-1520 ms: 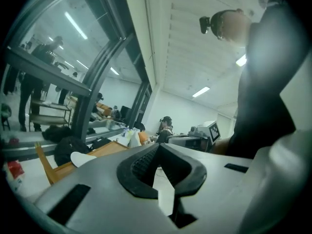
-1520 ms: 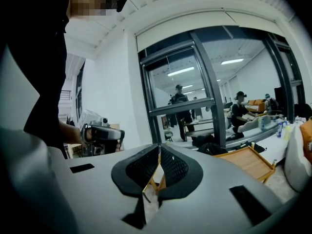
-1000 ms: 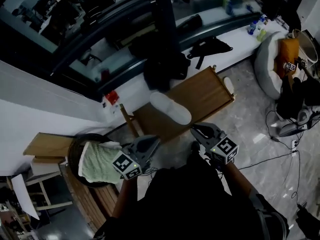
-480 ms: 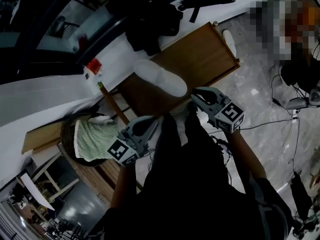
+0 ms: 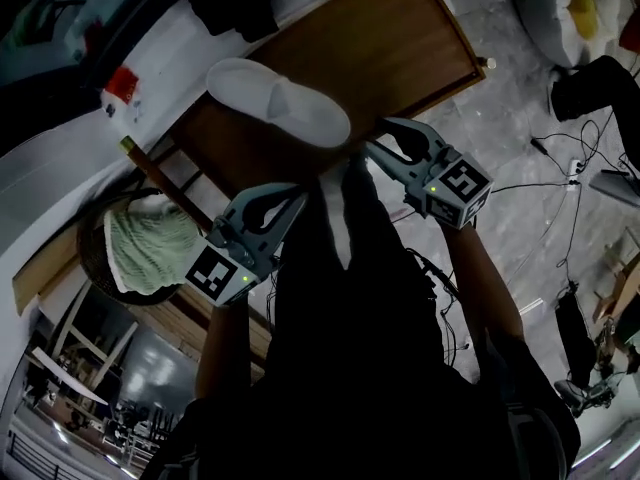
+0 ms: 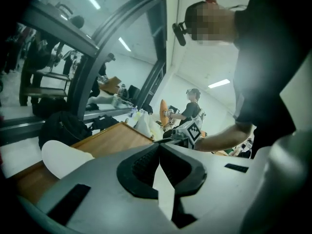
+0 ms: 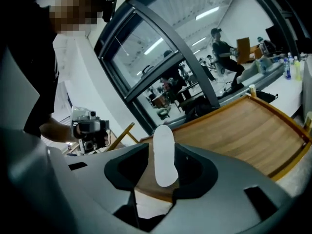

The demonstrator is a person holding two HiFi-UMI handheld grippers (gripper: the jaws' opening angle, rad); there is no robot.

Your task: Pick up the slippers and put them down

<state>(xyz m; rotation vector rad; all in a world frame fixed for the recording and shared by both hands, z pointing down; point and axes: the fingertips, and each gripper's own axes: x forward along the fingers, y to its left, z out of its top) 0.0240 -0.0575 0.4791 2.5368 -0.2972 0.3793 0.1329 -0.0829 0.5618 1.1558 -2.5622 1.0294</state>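
1. Slipper [image 5: 275,98]: one white slipper lies lengthwise on the wooden desk [image 5: 410,58], toward the desk edge nearest the person.
2. Right gripper [image 5: 378,136]: it is positioned at that same desk edge. The jaws are opening and stand partly spread. The near end of the slipper sits between them, with a gap at one pad.
3. Left gripper [image 6: 159,143]: it is held just off the desk, with the jaws closed tip to tip.
4. Basket [image 5: 92,230]: it holds a green cloth [image 5: 145,253] and stands beside the desk's left corner.
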